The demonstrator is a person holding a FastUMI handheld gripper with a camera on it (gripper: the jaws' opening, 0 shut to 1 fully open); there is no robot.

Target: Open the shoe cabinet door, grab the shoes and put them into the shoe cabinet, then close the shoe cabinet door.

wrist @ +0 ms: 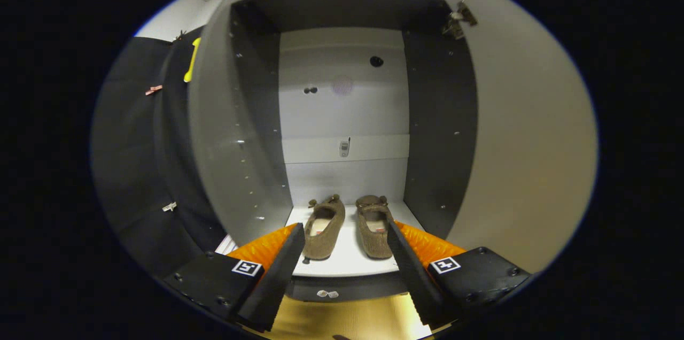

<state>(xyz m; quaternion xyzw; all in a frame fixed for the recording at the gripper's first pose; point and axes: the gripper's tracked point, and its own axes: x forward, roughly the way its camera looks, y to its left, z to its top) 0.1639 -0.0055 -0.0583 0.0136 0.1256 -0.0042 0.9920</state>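
1. The tongs [346, 270] are spread wide and hold nothing, just outside the cabinet's front edge.
2. Both shoes [350, 226] sit side by side on the cabinet floor [347, 254], near its front edge.
3. The cabinet door [523, 142] stands open; closing it looks like the one step left.

A black cloth wall [133, 158] hangs on the left. Small clips [154, 90] are stuck on it, and a yellow thing [191, 59] sits near its top. Below is a wooden floor [347, 321].
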